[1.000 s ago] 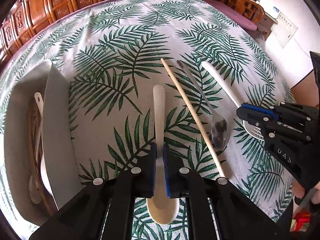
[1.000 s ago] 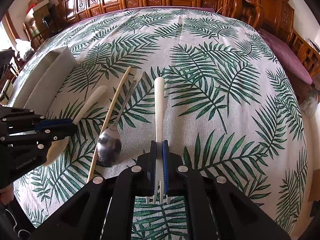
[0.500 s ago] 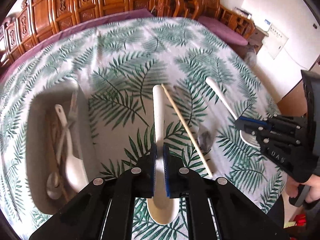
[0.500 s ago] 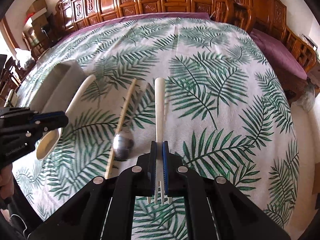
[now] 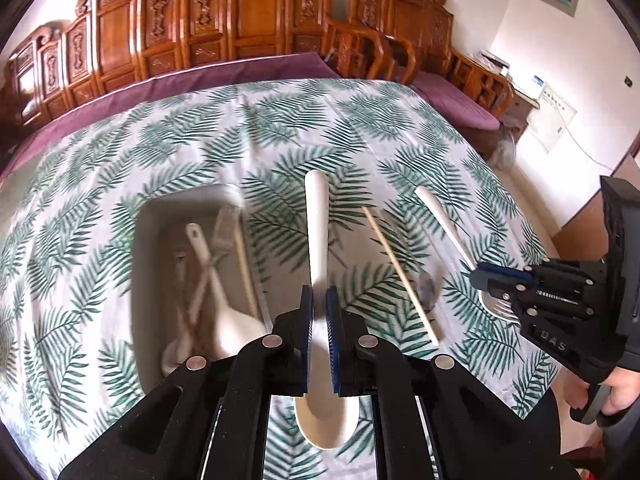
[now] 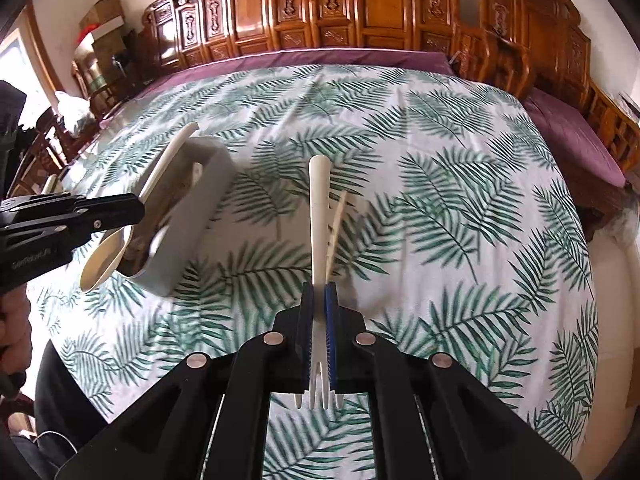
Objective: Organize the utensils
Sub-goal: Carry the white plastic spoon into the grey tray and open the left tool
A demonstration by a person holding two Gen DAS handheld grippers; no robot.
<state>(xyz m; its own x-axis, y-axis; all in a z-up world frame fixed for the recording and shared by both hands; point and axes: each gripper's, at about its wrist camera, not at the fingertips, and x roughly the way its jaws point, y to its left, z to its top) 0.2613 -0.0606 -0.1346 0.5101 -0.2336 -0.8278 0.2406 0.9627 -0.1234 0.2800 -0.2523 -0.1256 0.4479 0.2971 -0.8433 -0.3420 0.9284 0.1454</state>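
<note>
A row of carved reddish-brown wooden panels [image 6: 360, 12] ran across the top of both views. Below it, a purple cloth [image 6: 320, 58] edged a table under a white tablecloth with green palm leaves [image 6: 460, 184]. In the left wrist view, white wall [image 5: 540, 40] filled the upper right. Cardboard boxes [image 6: 102, 16] sat upper left in the right wrist view, beside bright daylight.

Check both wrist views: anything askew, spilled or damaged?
Nothing is spilled or visibly damaged. A wooden chopstick and a metal spoon lie loose on the leaf-print tablecloth, outside the grey tray. The left tool clamps a cream spoon; the right tool clamps a cream fork.
</note>
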